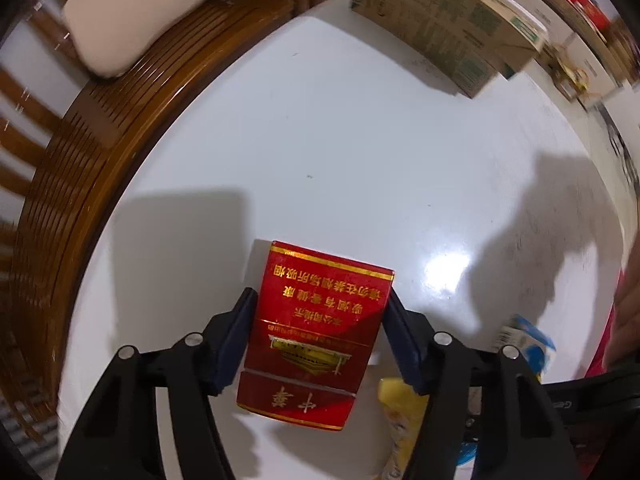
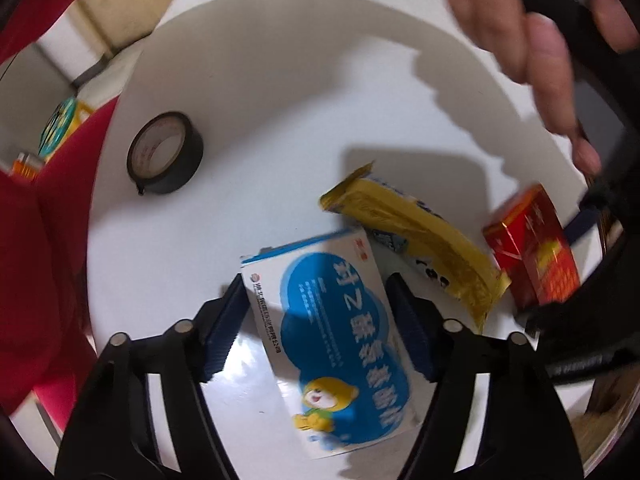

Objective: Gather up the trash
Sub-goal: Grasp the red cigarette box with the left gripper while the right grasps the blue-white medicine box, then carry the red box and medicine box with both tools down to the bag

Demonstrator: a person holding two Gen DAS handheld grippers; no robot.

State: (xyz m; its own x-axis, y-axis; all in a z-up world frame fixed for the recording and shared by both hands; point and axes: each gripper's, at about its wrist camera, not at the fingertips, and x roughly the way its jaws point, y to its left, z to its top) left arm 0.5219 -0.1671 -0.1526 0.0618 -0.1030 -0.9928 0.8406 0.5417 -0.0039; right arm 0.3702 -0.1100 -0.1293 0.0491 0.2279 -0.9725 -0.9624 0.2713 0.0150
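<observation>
While pointing down, left gripper (image 1: 320, 334) (straddling red pack (image 1: 316, 332))

pack (image 1: 316, 320): red, gold lettering and gold edge bands
box (image 2: 340, 332): white, blue cloud shape, white lettering, yellow cartoon figure
wrapper (image 2: 416, 236): yellow-gold, shiny
tape (image 2: 166, 154): black roll, pale inner core
table (image 1: 360, 152): glossy white
chair (image 1: 80, 152): brown wood slats
cushion (image 1: 132, 8): cream
sleeve (image 2: 48, 208): red

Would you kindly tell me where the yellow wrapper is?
In the right wrist view, the yellow wrapper lies on the white table, between the blue-and-white box and the red pack.
</observation>
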